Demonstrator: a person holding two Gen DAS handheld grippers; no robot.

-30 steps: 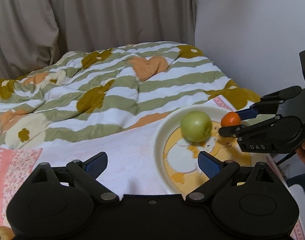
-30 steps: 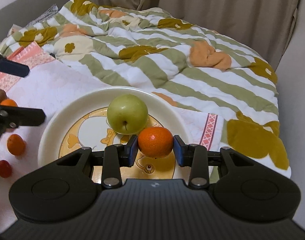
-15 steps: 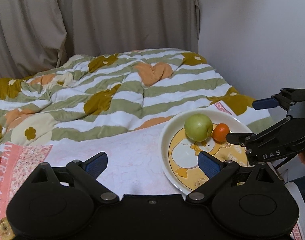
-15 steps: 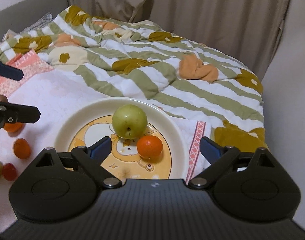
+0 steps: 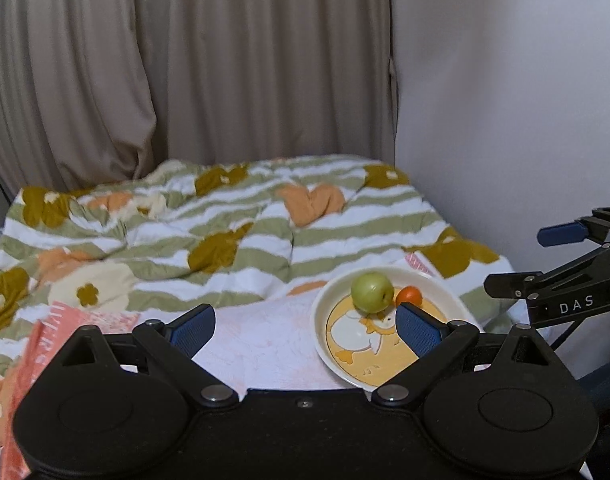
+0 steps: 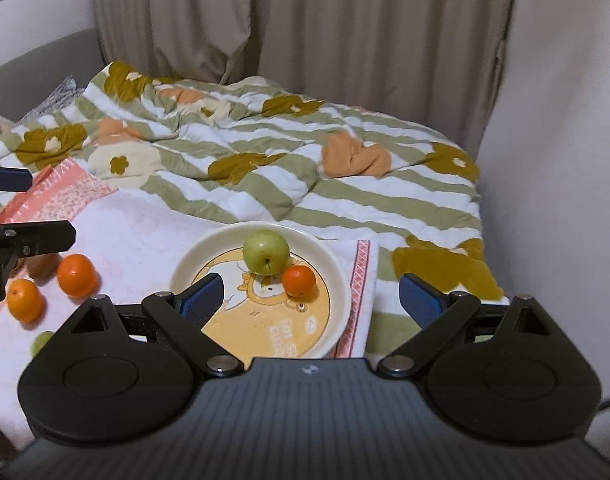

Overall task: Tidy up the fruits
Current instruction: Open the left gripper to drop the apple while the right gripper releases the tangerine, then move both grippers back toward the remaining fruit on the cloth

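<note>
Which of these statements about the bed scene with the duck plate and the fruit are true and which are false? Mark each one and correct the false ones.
1. A green apple and an orange lie on the plate. True.
2. The right gripper is closed on the orange. False: its jaws stand wide open and hold nothing.
3. Two more oranges lie on the white cloth left of the plate. True.
4. The plate is plain white inside. False: it shows a yellow cartoon duck.
5. The left gripper holds an apple. False: it is open and empty.
</note>
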